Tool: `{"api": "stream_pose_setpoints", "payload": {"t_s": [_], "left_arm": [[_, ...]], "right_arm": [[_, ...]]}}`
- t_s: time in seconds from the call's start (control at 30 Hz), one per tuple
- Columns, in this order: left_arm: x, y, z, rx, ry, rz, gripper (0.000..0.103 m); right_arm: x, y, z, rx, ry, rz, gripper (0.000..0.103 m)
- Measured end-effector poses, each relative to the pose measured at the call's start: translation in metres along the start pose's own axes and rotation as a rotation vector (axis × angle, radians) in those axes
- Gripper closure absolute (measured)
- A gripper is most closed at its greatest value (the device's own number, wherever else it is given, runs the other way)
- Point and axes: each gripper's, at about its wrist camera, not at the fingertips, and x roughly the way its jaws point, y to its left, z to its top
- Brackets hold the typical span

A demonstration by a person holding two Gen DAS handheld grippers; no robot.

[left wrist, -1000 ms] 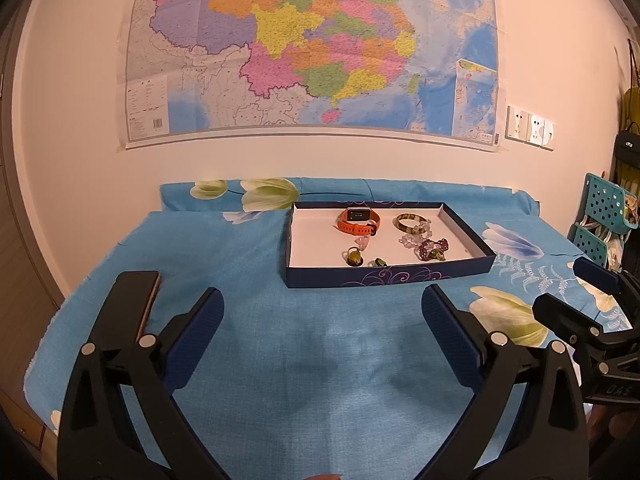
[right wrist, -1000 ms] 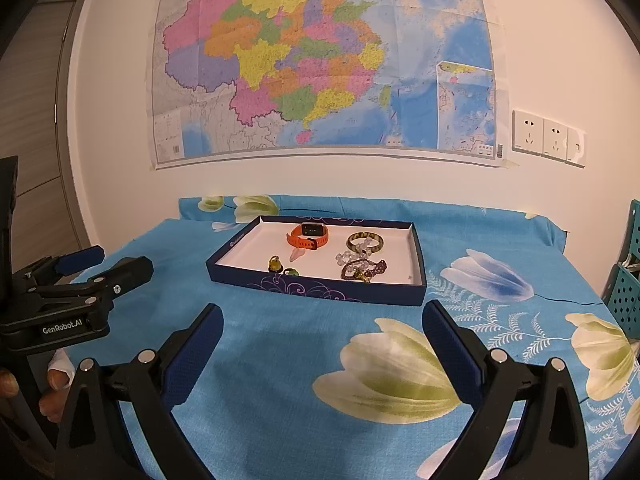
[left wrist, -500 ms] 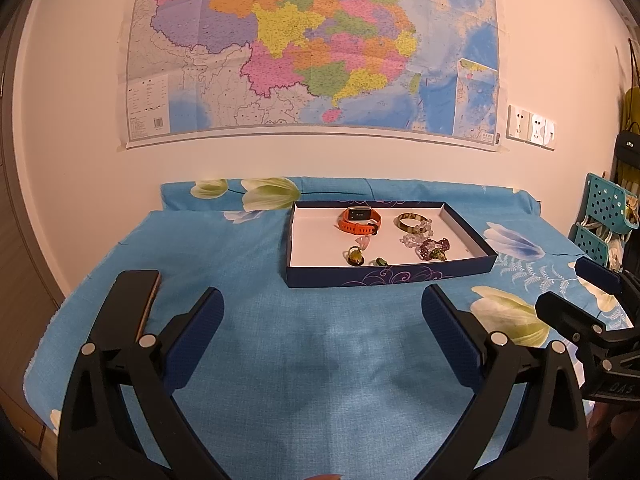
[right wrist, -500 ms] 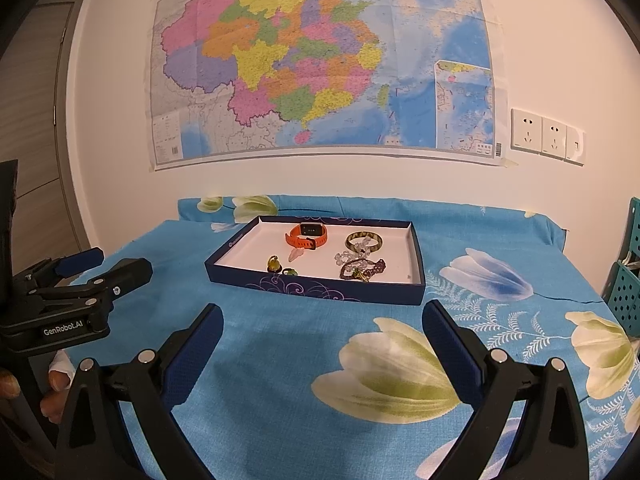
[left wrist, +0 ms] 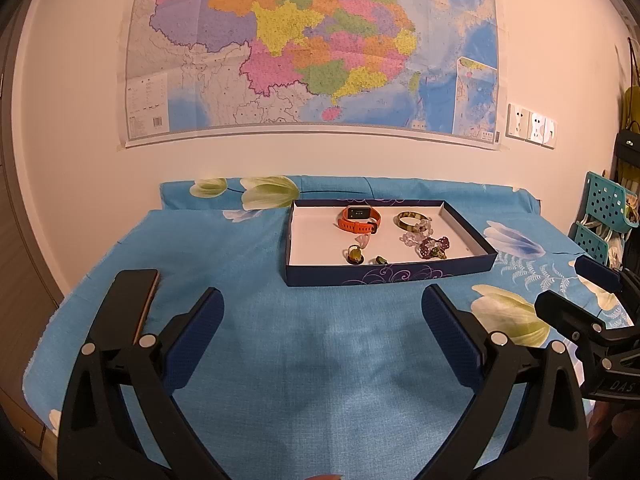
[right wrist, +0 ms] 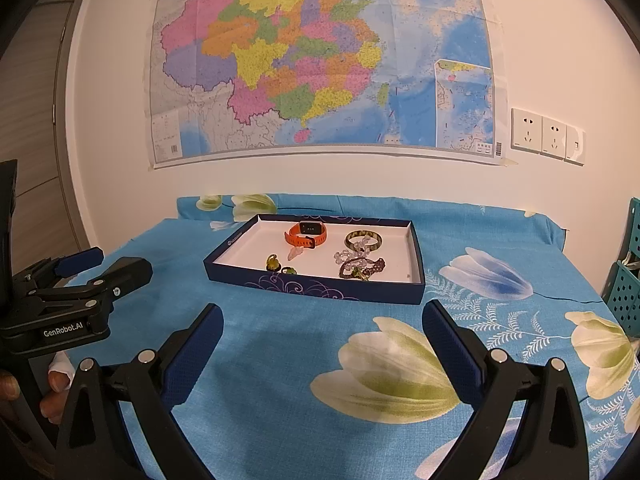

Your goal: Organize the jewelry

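A dark blue tray (left wrist: 384, 274) (right wrist: 312, 286) with a white floor sits on the blue flowered cloth. In it lie an orange watch (left wrist: 358, 220) (right wrist: 306, 234), a green bangle (left wrist: 410, 219) (right wrist: 364, 240), clear and purple bead bracelets (left wrist: 430, 245) (right wrist: 360, 266), and small green rings (left wrist: 354, 255) (right wrist: 273, 263). My left gripper (left wrist: 322, 312) is open and empty, well short of the tray. My right gripper (right wrist: 322, 328) is open and empty, also short of the tray.
A phone (left wrist: 146, 300) lies on the cloth at the left. A wall map (left wrist: 312, 48) hangs behind the table. Teal baskets (left wrist: 606, 216) stand at the right. Each gripper shows in the other's view, right (left wrist: 588, 320), left (right wrist: 76, 292).
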Motion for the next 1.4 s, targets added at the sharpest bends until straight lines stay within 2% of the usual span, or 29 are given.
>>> {"api": "stream_pose_setpoints", "payload": {"t_s": [1.4], "left_arm": [[0.0062,-0.0054,-0.0018,0.018,-0.007,-0.004,0.005]], "right_arm": [[0.0042,-0.0031,0.0006,0.003,0.006,-0.001,0.007]]}}
